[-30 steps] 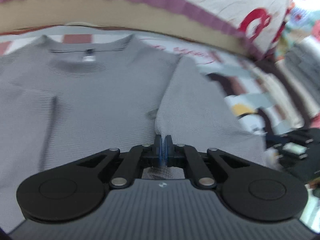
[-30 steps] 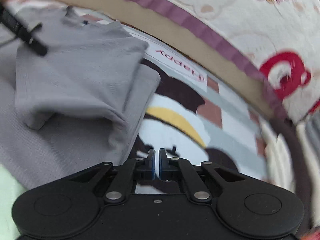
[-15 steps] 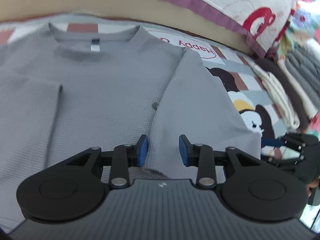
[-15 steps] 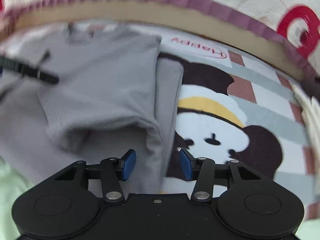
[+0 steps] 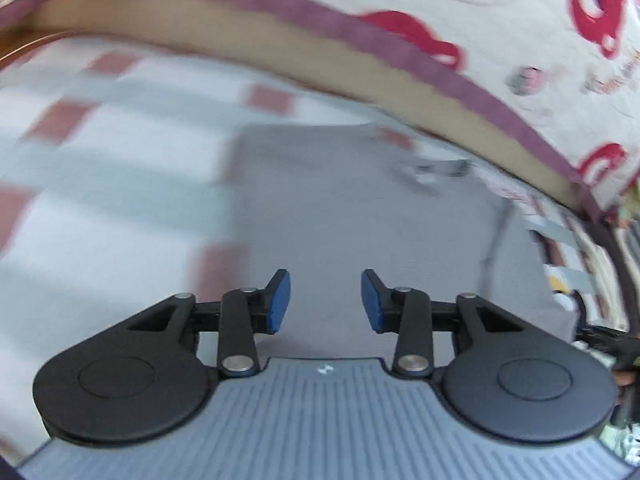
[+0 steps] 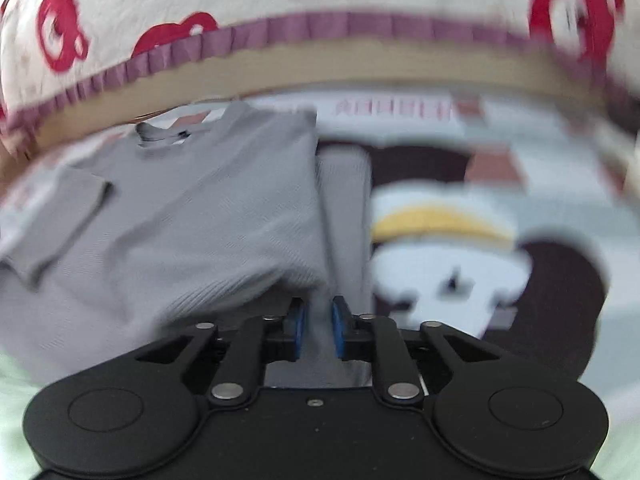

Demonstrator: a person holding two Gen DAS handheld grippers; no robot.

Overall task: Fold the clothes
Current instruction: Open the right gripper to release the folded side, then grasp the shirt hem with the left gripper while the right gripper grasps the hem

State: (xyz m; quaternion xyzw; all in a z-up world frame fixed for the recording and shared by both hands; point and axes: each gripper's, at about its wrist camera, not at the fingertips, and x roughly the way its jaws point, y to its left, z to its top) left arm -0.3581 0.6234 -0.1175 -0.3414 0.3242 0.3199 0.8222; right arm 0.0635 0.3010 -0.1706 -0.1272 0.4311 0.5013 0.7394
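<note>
Left wrist view, blurred: left tool (image 5: 325,302) hangs with its blue pads well apart and nothing between them, above the left part of the grey shirt (image 5: 360,216) on the patterned bed cover (image 5: 100,152).

Right wrist view: shirt (image 6: 192,216) lies flat, collar toward the headboard (image 6: 320,68); its right side is laid over the body, the left sleeve (image 6: 56,224) still out. Right tool (image 6: 318,330) has its pads narrowed around the shirt's lower right edge; whether they pinch it, cannot tell.

Judgement: one side fold in; other side and lengthwise fold remain.
</note>
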